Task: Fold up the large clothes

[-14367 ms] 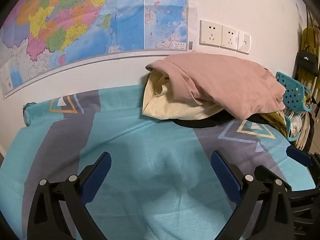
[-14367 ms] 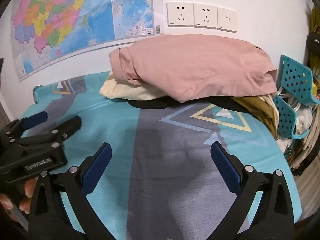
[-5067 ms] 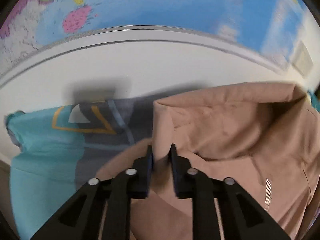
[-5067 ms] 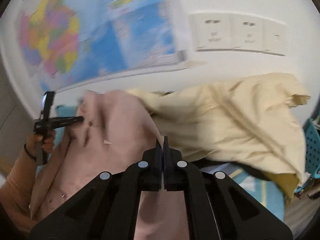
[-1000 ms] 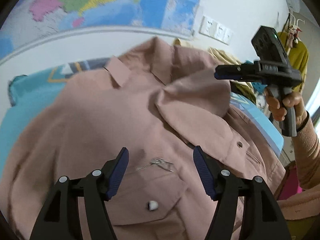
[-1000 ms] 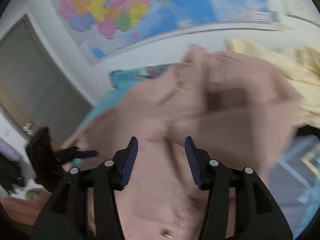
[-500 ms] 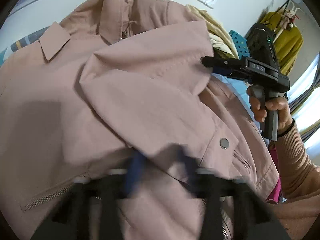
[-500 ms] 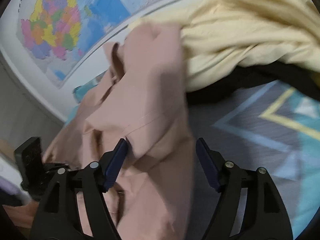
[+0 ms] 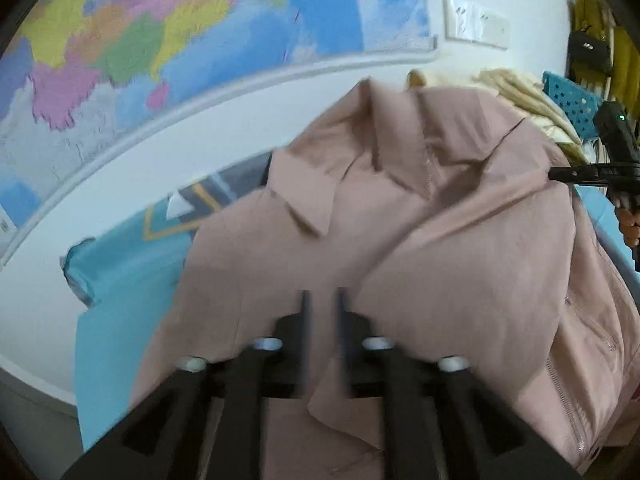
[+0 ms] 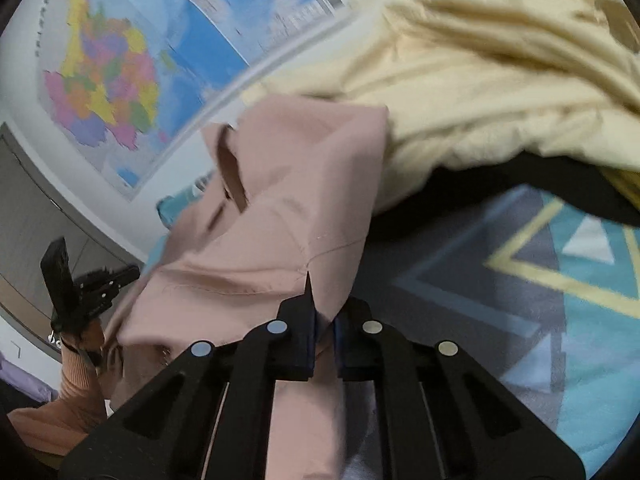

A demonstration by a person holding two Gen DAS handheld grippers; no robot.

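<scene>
While both grippers are pinching fabric, the dusty-pink zip-front jacket with the flat collar [image 9: 460,240] is spread over the bed, pretty much filling everything ahead of the left jaws. The left gripper [image 9: 322,312] has its jaws nearly closed, with only a narrow gap, and a fold of the pink cloth sits right between them, so it looks clenched on the jacket. That view is a bit smeared, so I can't say how deep the bite is. Just ahead of those jaws the collar points lie open, and a zipper line runs down the panel off to their right.

The right gripper [image 10: 323,320] is also clamped on the jacket, its jaws squeezed onto a stitched hem edge that rises up straight in front of them. Beyond and to the right of those jaws there's a rumpled cream-yellow fabric pile [image 10: 500,80] with something dark tucked beneath it; the pink cloth touches its near edge.

Under it all is the teal and grey bed sheet with yellow triangle outlines [image 10: 560,280], showing to the right of the right jaws and to the left of the left ones. The colourful wall map [image 9: 160,40] hangs up behind, with white wall sockets [image 9: 476,24] further right. A turquoise perforated plastic basket [image 9: 572,104] peeks out at the far right of the left view.
</scene>
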